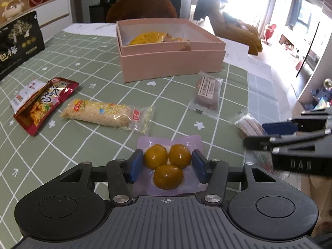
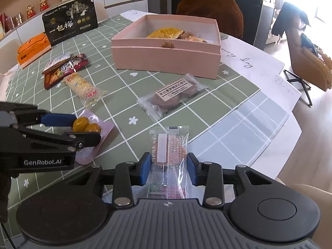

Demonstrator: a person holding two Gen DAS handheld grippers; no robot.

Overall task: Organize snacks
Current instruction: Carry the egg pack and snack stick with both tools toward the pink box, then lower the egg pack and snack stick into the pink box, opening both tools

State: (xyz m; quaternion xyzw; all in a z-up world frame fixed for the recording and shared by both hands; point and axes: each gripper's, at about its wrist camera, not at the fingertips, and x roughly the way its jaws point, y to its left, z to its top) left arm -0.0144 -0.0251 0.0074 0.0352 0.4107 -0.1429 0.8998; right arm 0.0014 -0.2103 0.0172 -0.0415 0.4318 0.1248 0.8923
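The left gripper [image 1: 167, 166] was seen low over the near edge of the bench [image 1: 87, 66], its jaws parted around a pale purple pouch of three yellow-brown balls [image 1: 166, 164]; the blue pads [image 1: 136, 165] stood just beside the pouch's sides, and a firm grip could not be confirmed. The right gripper [image 2: 168, 169] was placed near the bench's near right corner, its jaws open on either side of a clear-wrapped pink wafer bar [image 2: 169, 161], the pads close to the wrapper but apparently not pressing it.

A pink box [image 1: 166, 62] was found toward the far edge, open, with yellow-wrapped snacks [image 1: 147, 38] already lying inside. Between the box and the grippers, a brown cake in a clear wrapper [image 2: 173, 96] lay flat. Toward the left edge, a long rice-crisp roll [image 1: 103, 112] was seen beside a red snack bag [image 1: 44, 103]. A black plum package [image 2: 70, 26] stood upright at the far left corner, with an orange box [image 2: 33, 48] next to it.
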